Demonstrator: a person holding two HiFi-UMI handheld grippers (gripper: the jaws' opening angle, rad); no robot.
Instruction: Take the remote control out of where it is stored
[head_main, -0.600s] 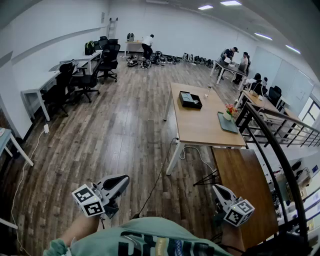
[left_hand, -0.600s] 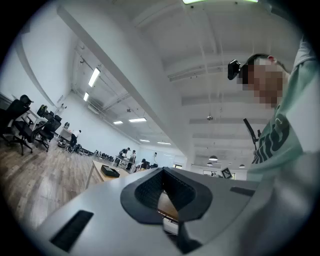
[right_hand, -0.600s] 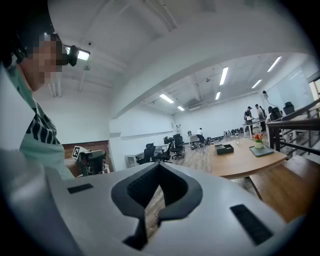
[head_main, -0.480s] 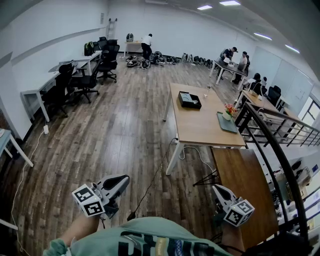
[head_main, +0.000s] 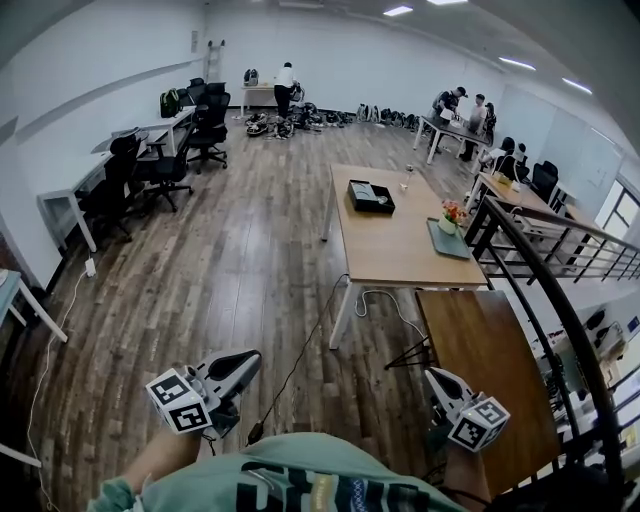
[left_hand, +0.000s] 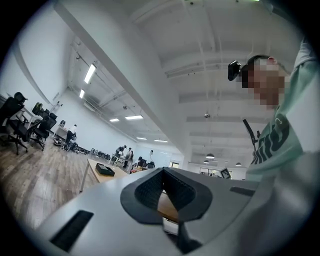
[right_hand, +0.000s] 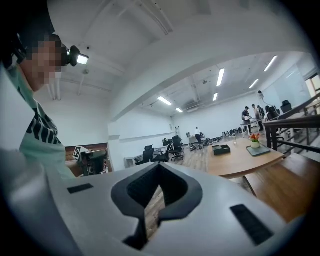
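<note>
**Asker:** While the person stands on the wooden floor (head_main: 230, 260), where are the two tools?

**Describer:** Both are held low, close to the person's body, and point out across an open office. The left gripper (head_main: 240, 365) and the right gripper (head_main: 436, 379) each have their jaws pressed together, with nothing between them.

**Asker:** Where is the remote control?

**Describer:** No view shows it. A black box (head_main: 370, 196) sits at the far end of a long wooden bench (head_main: 395, 255), well apart from both grippers. It may be the storage place, though that is only a guess. A tray (head_main: 447, 241) with a small flower pot (head_main: 452, 214) lies nearer on the same bench.

**Asker:** How far along is the task?

**Describer:** By my reading, it is not yet under way. Nothing is opened, reached or held. What is left is to approach the bench, find the container, open it if needed, and lift the remote out.
</note>
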